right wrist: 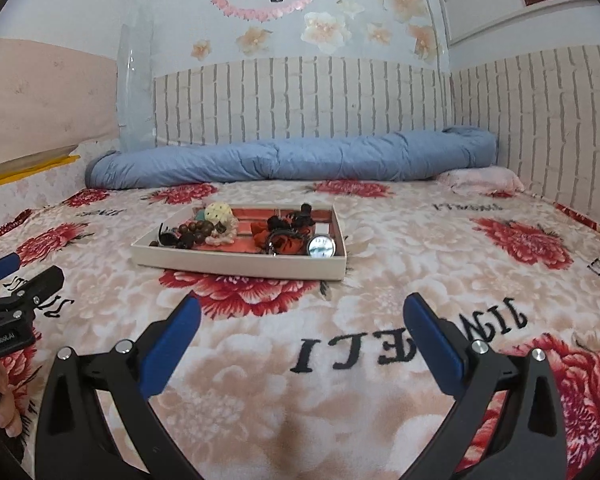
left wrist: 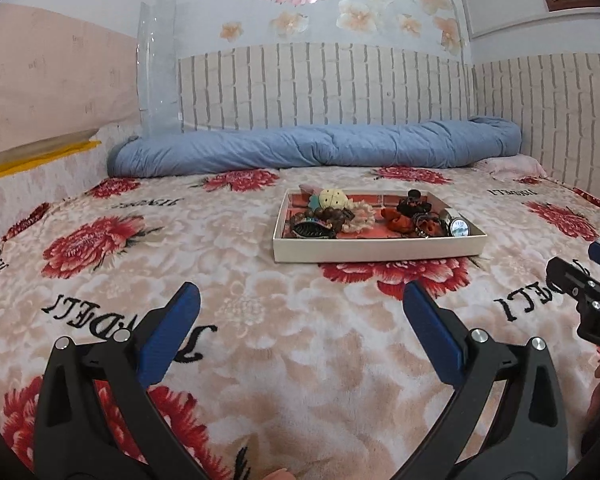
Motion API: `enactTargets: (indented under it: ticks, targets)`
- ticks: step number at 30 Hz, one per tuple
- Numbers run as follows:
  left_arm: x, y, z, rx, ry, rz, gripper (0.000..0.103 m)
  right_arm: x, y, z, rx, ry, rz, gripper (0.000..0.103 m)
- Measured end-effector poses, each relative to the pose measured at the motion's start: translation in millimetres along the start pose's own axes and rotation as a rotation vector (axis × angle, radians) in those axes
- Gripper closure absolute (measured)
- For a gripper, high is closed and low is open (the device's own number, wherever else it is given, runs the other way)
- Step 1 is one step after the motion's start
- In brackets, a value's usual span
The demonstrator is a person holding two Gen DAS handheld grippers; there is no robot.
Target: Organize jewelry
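Note:
A shallow white tray [left wrist: 376, 251] [right wrist: 236, 266] with a red inside lies on the flowered bed blanket. It holds a heap of jewelry: dark wooden beads [left wrist: 326, 216] [right wrist: 194, 232], a cream round piece [left wrist: 332, 199] [right wrist: 218, 213], red and black hair pieces [left wrist: 410, 212] [right wrist: 288, 230] and a wristwatch [left wrist: 459, 227] [right wrist: 321, 247]. My left gripper [left wrist: 300, 298] is open and empty, short of the tray. My right gripper [right wrist: 302, 310] is open and empty, short of the tray and to its right. Each gripper shows at the edge of the other's view.
A rolled blue quilt [left wrist: 316, 148] [right wrist: 292, 156] lies along the far wall behind the tray. A pink pillow [right wrist: 480, 180] sits at the far right. A low ledge with a yellow strip [left wrist: 36, 160] borders the bed on the left.

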State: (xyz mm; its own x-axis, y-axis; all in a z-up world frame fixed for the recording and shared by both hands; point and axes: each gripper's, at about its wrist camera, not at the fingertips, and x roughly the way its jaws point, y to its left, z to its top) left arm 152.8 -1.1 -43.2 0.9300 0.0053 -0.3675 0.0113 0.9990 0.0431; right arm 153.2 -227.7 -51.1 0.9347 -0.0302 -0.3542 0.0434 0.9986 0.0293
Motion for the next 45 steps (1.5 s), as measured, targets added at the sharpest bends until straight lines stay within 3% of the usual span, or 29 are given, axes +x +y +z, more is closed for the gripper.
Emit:
enactTargets:
  ticks: [45]
  targets:
    - [3.8,-0.4,-5.4,0.012,-0.002,0.003,0.005,4.4,1.3,-3.0,-0.008,0.015,0.005,0.004]
